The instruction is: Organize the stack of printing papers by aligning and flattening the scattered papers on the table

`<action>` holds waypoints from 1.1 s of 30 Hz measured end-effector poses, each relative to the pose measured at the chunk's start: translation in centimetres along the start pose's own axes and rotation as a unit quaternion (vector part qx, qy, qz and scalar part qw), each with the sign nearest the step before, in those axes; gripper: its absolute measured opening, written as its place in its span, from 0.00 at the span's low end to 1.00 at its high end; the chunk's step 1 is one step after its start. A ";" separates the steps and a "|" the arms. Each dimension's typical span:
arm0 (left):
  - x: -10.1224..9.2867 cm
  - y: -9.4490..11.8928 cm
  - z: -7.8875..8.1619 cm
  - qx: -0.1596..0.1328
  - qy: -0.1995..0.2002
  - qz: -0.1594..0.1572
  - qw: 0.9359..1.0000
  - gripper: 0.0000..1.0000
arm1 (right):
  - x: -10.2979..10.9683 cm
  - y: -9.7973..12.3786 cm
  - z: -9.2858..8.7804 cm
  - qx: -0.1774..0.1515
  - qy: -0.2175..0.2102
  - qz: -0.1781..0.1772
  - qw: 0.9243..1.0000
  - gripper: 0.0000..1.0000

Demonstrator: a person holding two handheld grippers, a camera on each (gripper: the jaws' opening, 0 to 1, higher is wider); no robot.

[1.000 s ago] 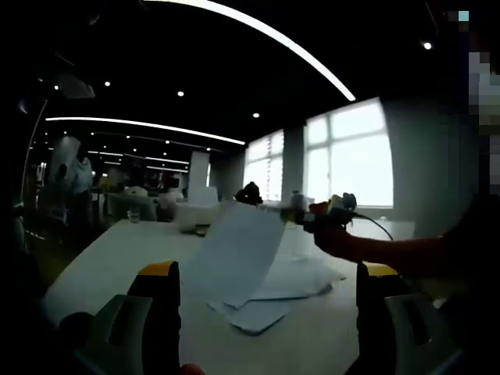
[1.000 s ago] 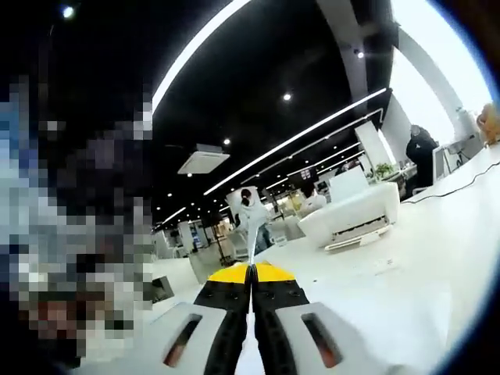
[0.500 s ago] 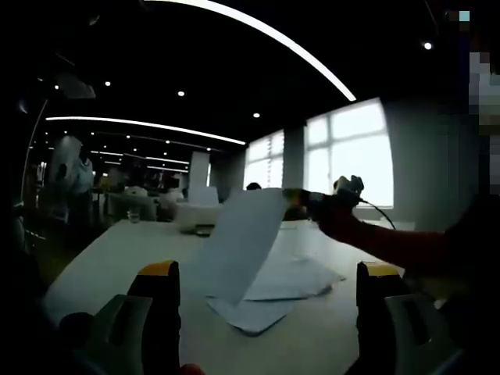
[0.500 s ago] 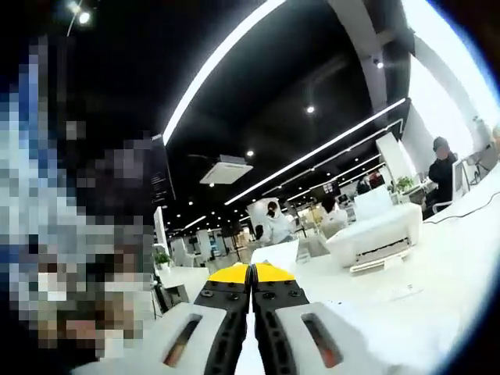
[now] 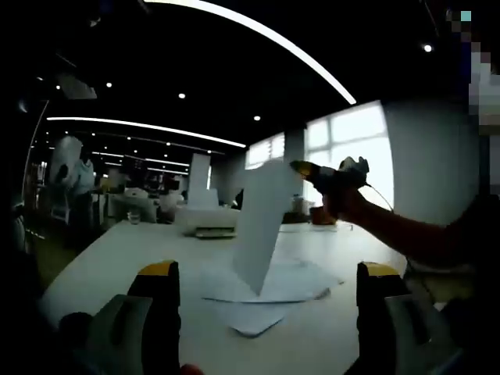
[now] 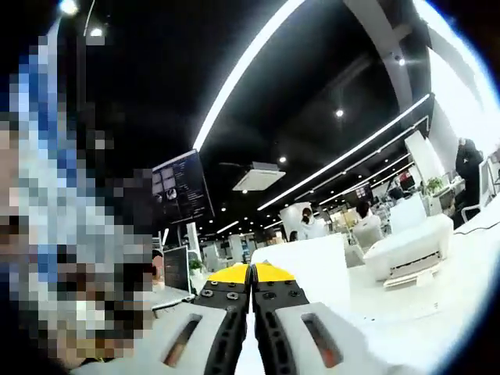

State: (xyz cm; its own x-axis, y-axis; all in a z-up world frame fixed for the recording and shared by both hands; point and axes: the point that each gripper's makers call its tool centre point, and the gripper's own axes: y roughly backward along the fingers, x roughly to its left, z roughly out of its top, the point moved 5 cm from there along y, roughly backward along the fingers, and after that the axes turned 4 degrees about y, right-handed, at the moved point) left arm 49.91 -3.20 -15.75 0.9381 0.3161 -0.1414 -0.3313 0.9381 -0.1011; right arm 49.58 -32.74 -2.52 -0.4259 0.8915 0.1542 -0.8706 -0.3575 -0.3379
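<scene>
In the left gripper view, several white sheets (image 5: 269,287) lie loosely overlapped on the white table (image 5: 117,258). Above them my right gripper (image 5: 306,169) comes in from the right, shut on the top corner of one sheet (image 5: 262,226). That sheet hangs almost upright over the pile. My left gripper (image 5: 268,270) is open low over the near table edge, its yellow-tipped jaws wide apart on either side of the pile. In the right gripper view my right gripper (image 6: 251,271) is pressed shut on the held sheet (image 6: 312,266), which spreads white beyond the tips.
A white box-like machine (image 5: 205,219) stands at the table's far end, and a person (image 5: 76,176) stands off to the left. A person's sleeve (image 5: 406,238) reaches in from the right. The right gripper view has a hanging monitor (image 6: 183,187), a white sofa (image 6: 410,246) and people (image 6: 305,226) behind.
The right gripper has lifted the sheet higher and it now hangs steeper above the pile. The right gripper view has tilted upward. The left gripper has stayed put.
</scene>
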 end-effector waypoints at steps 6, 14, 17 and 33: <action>-0.2 -0.1 0.0 0.000 0.001 -0.003 1.000 0.96 | 2.1 -0.4 0.7 0.015 0.010 0.029 0.999 0.00; -0.2 -0.1 0.2 -0.006 0.003 -0.007 1.000 0.97 | 4.9 -0.9 2.0 0.025 0.010 0.079 0.996 0.00; -0.3 0.0 0.3 -0.010 0.008 -0.008 1.000 0.97 | 5.8 -0.9 1.9 0.029 0.017 0.089 0.995 0.00; -0.1 0.0 0.0 -0.011 0.011 -0.006 1.000 0.97 | 7.1 -1.2 2.8 0.047 0.033 0.118 0.991 0.00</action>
State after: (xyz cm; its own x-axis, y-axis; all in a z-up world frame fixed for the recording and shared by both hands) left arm 49.81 -3.25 -15.71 0.9396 0.3011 -0.1625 -0.3223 0.9384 -0.1248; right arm 46.95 -26.79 1.54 -0.6056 0.7955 0.0196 -0.7696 -0.5793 -0.2688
